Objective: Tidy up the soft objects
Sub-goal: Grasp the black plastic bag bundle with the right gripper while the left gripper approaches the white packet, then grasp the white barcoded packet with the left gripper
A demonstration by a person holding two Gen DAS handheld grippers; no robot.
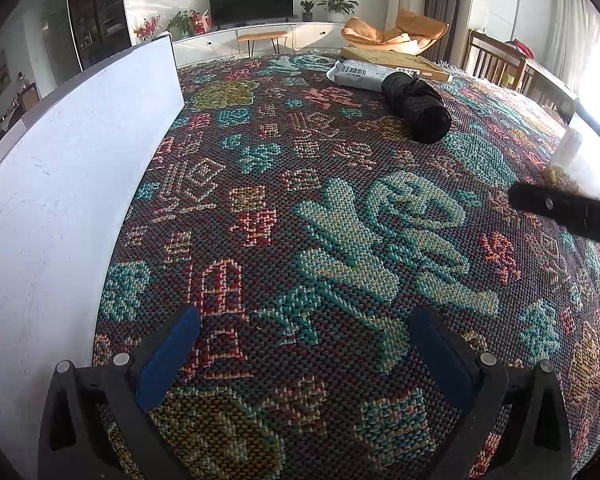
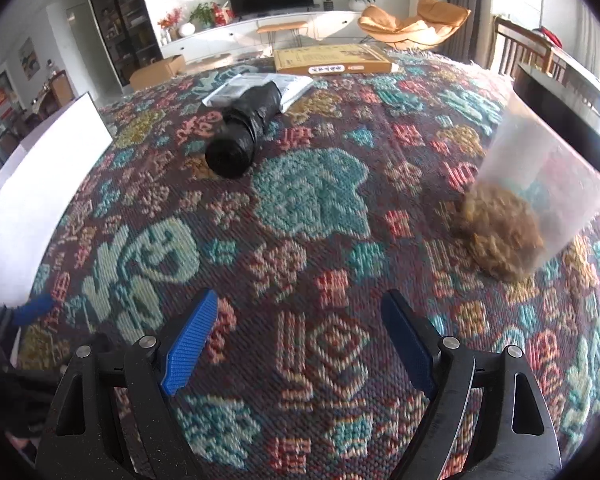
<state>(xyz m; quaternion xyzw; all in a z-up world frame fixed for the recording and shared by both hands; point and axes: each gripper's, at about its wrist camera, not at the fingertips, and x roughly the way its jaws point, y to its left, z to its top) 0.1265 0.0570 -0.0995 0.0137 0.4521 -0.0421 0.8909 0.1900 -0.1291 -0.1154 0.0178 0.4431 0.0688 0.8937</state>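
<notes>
A black rolled bundle [image 1: 418,106] lies on the patterned woven cloth [image 1: 300,208], far ahead of my left gripper [image 1: 304,352], which is open and holds nothing. In the right wrist view the same black bundle [image 2: 244,132] lies ahead to the left. A clear plastic bag with brown clumps inside [image 2: 512,220] sits to the right, blurred. My right gripper [image 2: 300,340] is open over the cloth [image 2: 308,200], with nothing between its blue pads. One of its fingers [image 1: 564,212] shows at the right edge of the left wrist view, just below the clear bag [image 1: 568,160].
A grey mailer pouch [image 2: 260,84] and a flat cardboard box [image 2: 332,60] lie at the far edge behind the bundle. A white board [image 1: 60,200] stands along the left side. A dark bar [image 2: 560,128] runs behind the clear bag. Wooden chairs [image 2: 516,44] stand at the far right.
</notes>
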